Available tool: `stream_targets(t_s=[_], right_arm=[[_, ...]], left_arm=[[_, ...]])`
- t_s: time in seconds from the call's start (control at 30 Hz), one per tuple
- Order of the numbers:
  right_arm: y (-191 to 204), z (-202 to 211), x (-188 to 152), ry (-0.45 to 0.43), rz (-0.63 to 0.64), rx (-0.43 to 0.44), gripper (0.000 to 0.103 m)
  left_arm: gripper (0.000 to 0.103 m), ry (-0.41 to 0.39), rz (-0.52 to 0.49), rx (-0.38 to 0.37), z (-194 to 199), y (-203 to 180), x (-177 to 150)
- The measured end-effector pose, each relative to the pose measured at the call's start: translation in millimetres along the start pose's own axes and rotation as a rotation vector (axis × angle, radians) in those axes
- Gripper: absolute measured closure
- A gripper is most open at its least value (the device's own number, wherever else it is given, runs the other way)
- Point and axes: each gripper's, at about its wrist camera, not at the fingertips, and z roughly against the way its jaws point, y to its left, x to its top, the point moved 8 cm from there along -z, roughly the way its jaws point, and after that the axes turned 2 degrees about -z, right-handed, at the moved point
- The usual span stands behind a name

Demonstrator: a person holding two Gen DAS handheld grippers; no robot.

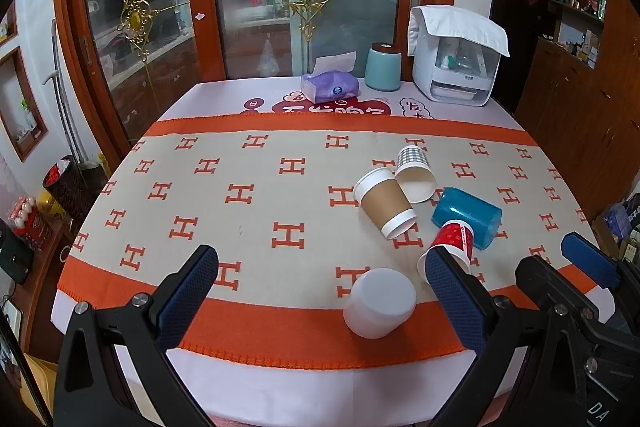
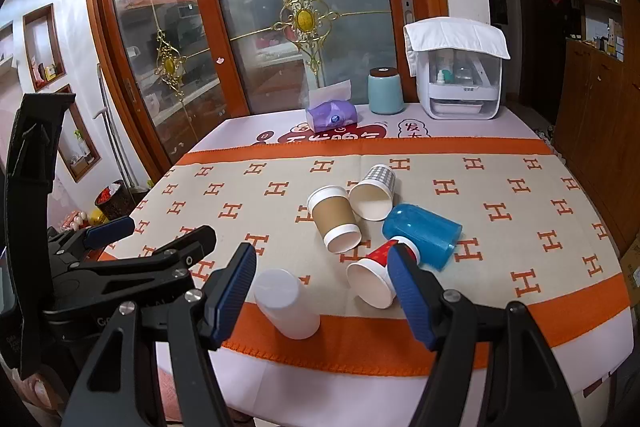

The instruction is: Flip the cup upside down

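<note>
Several cups lie on the H-patterned cloth [image 1: 240, 187]. A white cup [image 1: 379, 302] [image 2: 286, 303] stands upside down near the front edge. A brown sleeved paper cup [image 1: 386, 202] [image 2: 334, 219], a checked paper cup [image 1: 415, 169] [image 2: 372, 193], a blue plastic cup [image 1: 466, 217] [image 2: 422, 229] and a red paper cup [image 1: 450, 247] [image 2: 374, 275] lie on their sides. My left gripper [image 1: 320, 291] is open and empty above the front edge, left of the white cup. My right gripper [image 2: 322, 291] is open and empty, the white cup between its fingers' line of sight.
At the table's back stand a purple tissue pack [image 1: 330, 87] [image 2: 331, 115], a light blue canister [image 1: 383, 67] [image 2: 385, 91] and a white appliance [image 1: 456, 67] [image 2: 460, 83] under a towel. Glass sliding doors stand behind. A wooden cabinet [image 2: 592, 99] stands at the right.
</note>
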Motion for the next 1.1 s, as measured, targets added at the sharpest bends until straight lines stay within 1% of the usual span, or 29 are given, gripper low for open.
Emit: stream_targets(t_s=[1.1], right_arm=[[5.4, -8.0, -6.1, 0.014, -0.008, 0.003, 0.034]], left_arm=[[0.001, 0.027, 0.001, 0.013, -9.7, 4.1, -4.5]])
